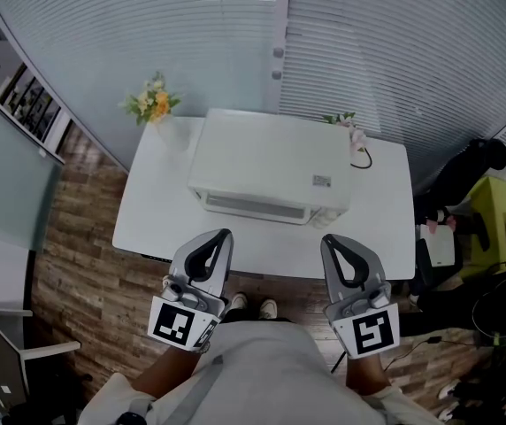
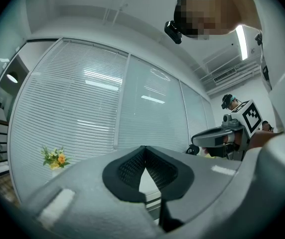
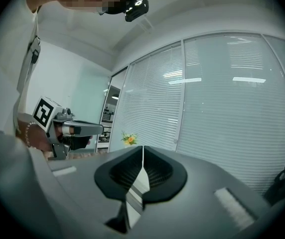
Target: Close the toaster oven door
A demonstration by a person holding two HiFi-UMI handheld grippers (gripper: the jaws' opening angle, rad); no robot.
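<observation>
Ahead, toaster oven [image 1: 271, 168] beyond left gripper [image 1: 223, 235] and right gripper [image 1: 330, 240], seemingly apart.

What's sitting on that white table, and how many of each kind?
On the table:
Toaster oven: 1
Flower bunches: 2, one yellow, one pink
Dark cord: 1
Total: 4
</observation>
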